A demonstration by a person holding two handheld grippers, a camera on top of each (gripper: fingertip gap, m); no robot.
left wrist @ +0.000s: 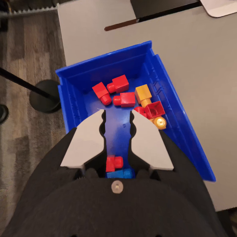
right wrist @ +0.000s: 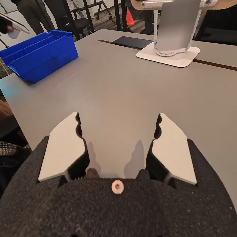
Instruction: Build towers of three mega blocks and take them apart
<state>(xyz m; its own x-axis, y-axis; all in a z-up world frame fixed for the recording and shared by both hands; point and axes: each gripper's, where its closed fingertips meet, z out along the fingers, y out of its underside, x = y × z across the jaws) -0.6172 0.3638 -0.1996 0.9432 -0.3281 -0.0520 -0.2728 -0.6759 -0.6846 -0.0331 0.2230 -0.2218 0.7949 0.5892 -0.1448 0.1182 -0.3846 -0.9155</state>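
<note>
Left gripper [left wrist: 118,111] over the blue bin [left wrist: 102,61], jaws apart, empty; red blocks [left wrist: 124,99] just ahead of its tips. Right gripper [right wrist: 118,114] wide apart above bare table [right wrist: 115,83]. Risk: nudging crowded blocks (all lying sideways), pinching two.

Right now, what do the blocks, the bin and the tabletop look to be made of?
Red blocks: moulded plastic, glossy; highlights on the studs. Blue bin: rigid plastic, semi-gloss; moulded ribs along its walls. Grey tabletop: probably laminate, matte; smooth, even, only soft reflections.
</note>
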